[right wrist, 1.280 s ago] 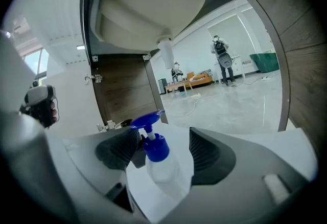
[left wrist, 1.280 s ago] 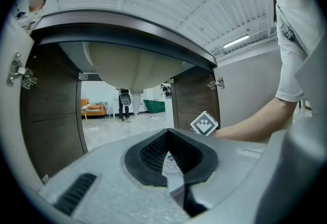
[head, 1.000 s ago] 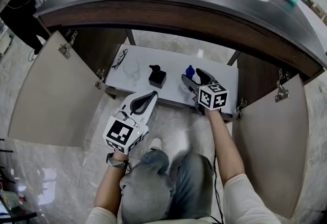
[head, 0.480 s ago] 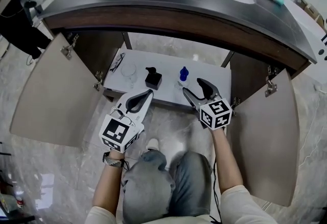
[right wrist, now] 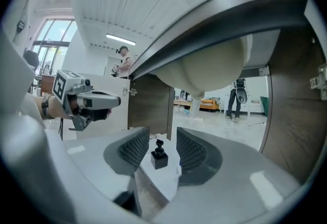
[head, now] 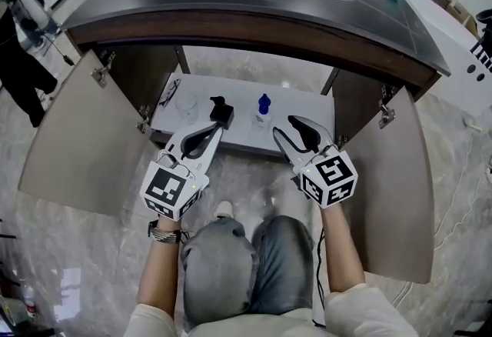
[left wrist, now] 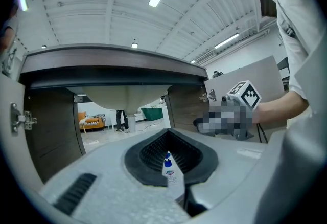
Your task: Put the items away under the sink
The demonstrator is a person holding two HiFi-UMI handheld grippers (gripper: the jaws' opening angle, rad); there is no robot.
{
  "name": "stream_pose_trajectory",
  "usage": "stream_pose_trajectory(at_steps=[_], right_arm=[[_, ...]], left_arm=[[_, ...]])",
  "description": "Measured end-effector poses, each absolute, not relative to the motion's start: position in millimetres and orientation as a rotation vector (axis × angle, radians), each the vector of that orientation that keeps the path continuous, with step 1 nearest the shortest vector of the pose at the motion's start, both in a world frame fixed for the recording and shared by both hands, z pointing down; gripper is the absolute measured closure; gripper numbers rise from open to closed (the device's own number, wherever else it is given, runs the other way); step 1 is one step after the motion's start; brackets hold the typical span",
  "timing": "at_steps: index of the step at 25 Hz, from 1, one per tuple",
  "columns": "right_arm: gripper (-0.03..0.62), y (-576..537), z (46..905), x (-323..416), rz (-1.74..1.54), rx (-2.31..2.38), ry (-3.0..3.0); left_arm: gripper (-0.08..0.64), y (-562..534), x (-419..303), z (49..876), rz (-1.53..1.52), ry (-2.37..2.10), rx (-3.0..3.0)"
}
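The right gripper [right wrist: 162, 138] has its jaws half apart with nothing between them; they have just been closing. The left gripper [head: 214, 131] has its jaws together and empty. Both hover in front of the open cabinet's white shelf [head: 307, 114], where a blue-capped bottle [head: 263, 109] and a black pump dispenser [head: 221, 111] stand under the sink.

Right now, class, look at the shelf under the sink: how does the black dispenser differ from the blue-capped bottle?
Colour: the black dispenser is dark all over, while the blue-capped bottle has a clear body under a blue top. Shape: the black dispenser is squat and boxy, the blue-capped bottle slimmer. Place: in the head view the black dispenser stands left of the blue-capped bottle. Both stand upright and apart on the white shelf.
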State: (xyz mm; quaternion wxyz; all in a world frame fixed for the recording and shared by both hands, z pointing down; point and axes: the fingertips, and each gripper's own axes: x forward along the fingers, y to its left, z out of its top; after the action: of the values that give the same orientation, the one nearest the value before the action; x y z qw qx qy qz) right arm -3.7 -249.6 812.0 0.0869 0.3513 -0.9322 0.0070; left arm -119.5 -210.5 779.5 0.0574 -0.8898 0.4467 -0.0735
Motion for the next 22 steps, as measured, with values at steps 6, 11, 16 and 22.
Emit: stream_pose_trajectory(at_steps=[6,11,16,22], right_arm=[[0.494,-220.5,767.2,14.2,0.000,1.113,-2.789],[0.559,-204.6,739.4,26.5,-0.033,1.166,-2.783],[0.586,-195.9,716.6,36.0,-0.055,1.192,-2.799],[0.586,-196.6,703.6,38.8,-0.022,1.200,-2.798]], left_arm=[[0.555,-199.6,-110.6,760.6,-0.217,1.334,-2.691],[0.555,-189.2,-104.5,743.1,-0.184,1.333,-2.688],[0.555,-177.3,-94.7,733.8,-0.191,1.308,-2.683],[0.555,-183.1,-90.8,725.5,-0.190,1.285,-2.678]])
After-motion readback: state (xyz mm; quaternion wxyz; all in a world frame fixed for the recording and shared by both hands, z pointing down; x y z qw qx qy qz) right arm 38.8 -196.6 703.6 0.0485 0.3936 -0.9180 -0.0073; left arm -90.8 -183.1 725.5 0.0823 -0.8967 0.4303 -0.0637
